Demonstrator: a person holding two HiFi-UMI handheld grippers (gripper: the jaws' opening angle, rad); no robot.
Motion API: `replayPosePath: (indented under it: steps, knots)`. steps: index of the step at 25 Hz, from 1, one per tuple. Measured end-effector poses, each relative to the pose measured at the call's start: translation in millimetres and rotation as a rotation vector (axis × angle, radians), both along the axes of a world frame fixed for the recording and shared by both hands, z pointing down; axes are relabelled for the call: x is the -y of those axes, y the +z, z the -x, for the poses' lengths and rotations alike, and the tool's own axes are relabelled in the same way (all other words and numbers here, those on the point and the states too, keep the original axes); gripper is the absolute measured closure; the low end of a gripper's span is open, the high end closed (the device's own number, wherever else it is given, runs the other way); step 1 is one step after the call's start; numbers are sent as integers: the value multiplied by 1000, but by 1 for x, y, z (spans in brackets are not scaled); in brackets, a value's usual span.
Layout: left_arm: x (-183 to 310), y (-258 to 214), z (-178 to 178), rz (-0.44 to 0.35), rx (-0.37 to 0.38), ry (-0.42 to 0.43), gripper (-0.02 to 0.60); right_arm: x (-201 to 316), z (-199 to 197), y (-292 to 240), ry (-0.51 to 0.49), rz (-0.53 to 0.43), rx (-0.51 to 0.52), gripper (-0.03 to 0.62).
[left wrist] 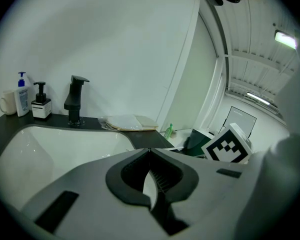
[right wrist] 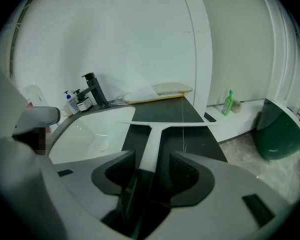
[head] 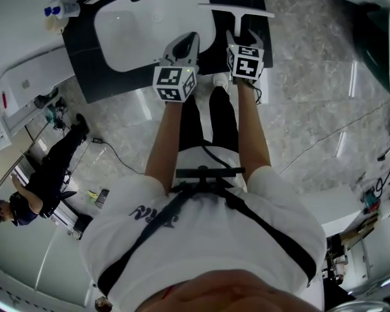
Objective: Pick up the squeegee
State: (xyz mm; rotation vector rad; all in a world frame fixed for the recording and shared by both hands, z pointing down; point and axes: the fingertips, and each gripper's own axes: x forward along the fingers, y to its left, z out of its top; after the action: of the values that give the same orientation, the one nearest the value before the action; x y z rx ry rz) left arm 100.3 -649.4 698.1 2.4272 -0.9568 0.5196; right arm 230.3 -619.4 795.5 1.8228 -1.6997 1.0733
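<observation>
**Right gripper open around the squeegee handle, left gripper shut**

A white squeegee is seen lying flat on the dark worktop, on the strip between the white sink and the worktop's right edge. Its blade is set crosswise, away from the front edge, and its handle is pointed toward that front edge.

The right gripper is held over the front edge with its jaws spread wide. The handle is passed between them, with a gap visible at the right pad, so it is not clamped. In the head view the same gripper is shown on the near end of the squeegee.

The left gripper is held beside it at the sink's front right corner, its tips brought together with nothing between them.

Along the back edge, a black tap is found behind the sink. A blue-and-white bottle, a pump bottle and a mug are grouped at the back left corner. A folded cloth is laid toward the back right.
</observation>
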Motion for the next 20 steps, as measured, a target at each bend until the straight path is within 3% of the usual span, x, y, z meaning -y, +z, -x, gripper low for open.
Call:
replayPosePath:
  steps: [5,8,16,20]
  knots:
    - [-7,5,8,20,-11,-11,572,2,3,8,48,0,-44,387]
    - [-10,2,13,23,-19,-18,572,0,1,8,88,-7,-78,482]
    - [-15,-22,29,0,-46,-40,572,-4,1,1,130,-42,-78,494]
    - [-16,-44,42,-29,-60,-53,572,-6,11,-32,113,-119,-66,494]
